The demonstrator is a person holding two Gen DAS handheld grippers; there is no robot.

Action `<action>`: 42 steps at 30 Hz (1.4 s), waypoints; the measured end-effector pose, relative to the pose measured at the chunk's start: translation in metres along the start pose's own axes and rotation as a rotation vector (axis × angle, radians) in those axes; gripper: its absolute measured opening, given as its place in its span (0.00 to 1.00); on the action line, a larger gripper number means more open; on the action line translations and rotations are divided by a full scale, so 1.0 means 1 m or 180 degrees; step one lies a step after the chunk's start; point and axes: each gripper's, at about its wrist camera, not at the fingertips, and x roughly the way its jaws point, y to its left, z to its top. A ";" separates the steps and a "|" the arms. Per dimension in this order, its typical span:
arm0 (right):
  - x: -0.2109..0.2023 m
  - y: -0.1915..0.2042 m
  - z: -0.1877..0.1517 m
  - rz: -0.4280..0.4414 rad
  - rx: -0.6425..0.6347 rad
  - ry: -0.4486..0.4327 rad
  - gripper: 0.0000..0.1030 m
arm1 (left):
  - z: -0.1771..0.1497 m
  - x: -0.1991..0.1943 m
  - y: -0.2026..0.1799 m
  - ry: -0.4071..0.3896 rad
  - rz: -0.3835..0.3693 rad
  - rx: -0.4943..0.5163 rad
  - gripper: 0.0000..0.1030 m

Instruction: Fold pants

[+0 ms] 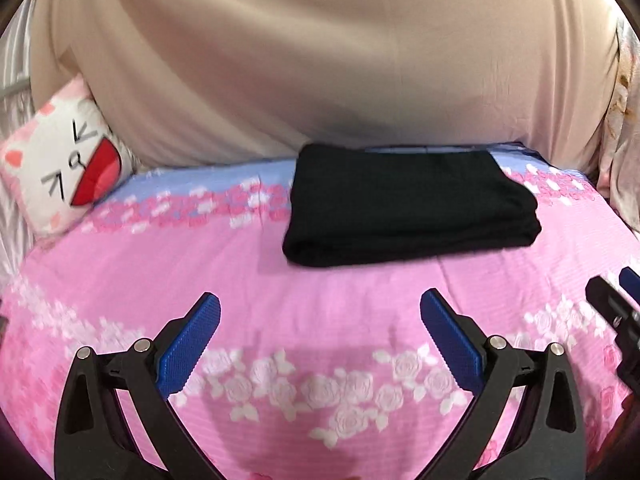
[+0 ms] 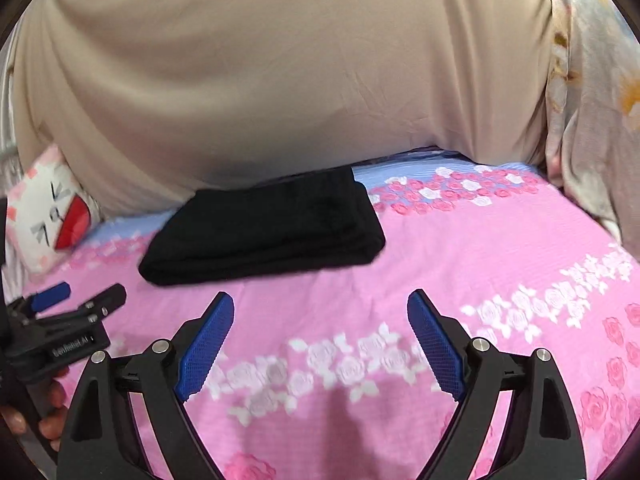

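pants sit folded at 12 o'clock, left gripper and right gripper both spread empty, so a careless nudge probably undoes that stack.

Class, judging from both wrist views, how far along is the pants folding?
Done: the black pants lie as a compact, layered rectangle on the pink floral bedspread. In hand: nothing; the left gripper and right gripper are open, short of the pants. Left: apparently nothing, perhaps light tidying.
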 end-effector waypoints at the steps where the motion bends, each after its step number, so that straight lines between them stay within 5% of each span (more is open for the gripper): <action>1: 0.002 0.004 -0.001 -0.0024 -0.0055 0.0060 0.84 | -0.004 0.004 0.003 0.0056 -0.0030 -0.0047 0.95; 7: 0.003 0.023 -0.004 -0.0168 -0.0336 0.0113 0.95 | -0.016 0.014 0.004 0.0146 -0.0039 -0.0063 0.95; 42: 0.013 0.016 -0.005 -0.0245 -0.0240 0.0310 0.95 | -0.018 0.017 0.003 0.0165 -0.0183 -0.0089 0.95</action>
